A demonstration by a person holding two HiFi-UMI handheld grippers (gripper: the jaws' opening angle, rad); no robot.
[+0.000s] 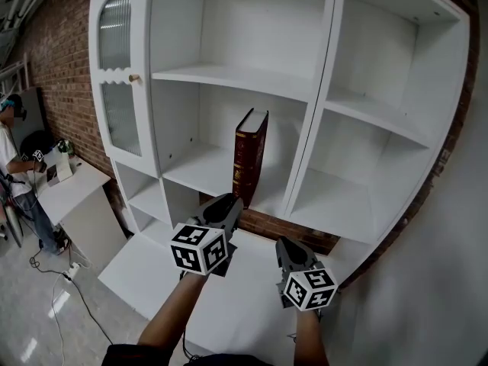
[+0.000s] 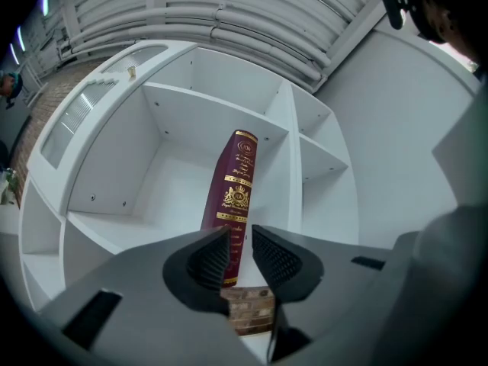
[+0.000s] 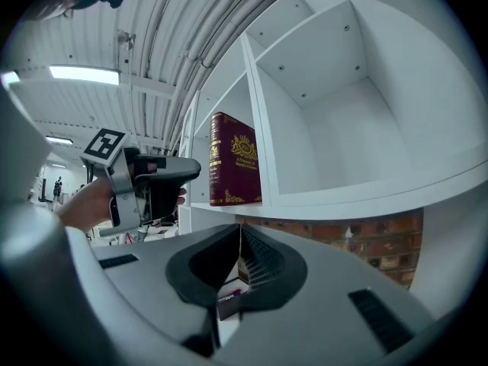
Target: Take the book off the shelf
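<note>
Maroon covers with gilt stamping mark the book (image 1: 250,157), which stands upright on the middle shelf (image 1: 194,175) of a white cabinet (image 1: 381,90). It is alone in the central bay and close to the divider (image 1: 306,136) on its right; whether it touches that divider I cannot tell. Its spine faces outward, which leaves the narrow edge as the natural place to pinch.

The left tool (image 1: 226,202) is raised in front of that bay, pointing nearly level at the lower part of the spine. In the left gripper view its jaws stand a little apart with nothing between the pads. The book shows through the gap but lies well beyond it, so this tool is released and empty. The gap looks too tight for the spine's thickness, so I judge the jaws must spread wider before they can close around it.

The right tool (image 1: 290,244) hangs lower and to the right, clenched on nothing: its own view shows the two pads meeting. It seems held back as a spare, perhaps to steady the book once it comes free.

The task looks to be at the approach stage, with the book untouched on the shelf. With no neighbours bracing it, a sideways nudge could topple it, so a square, centred grip on the spine seems wise.
</note>
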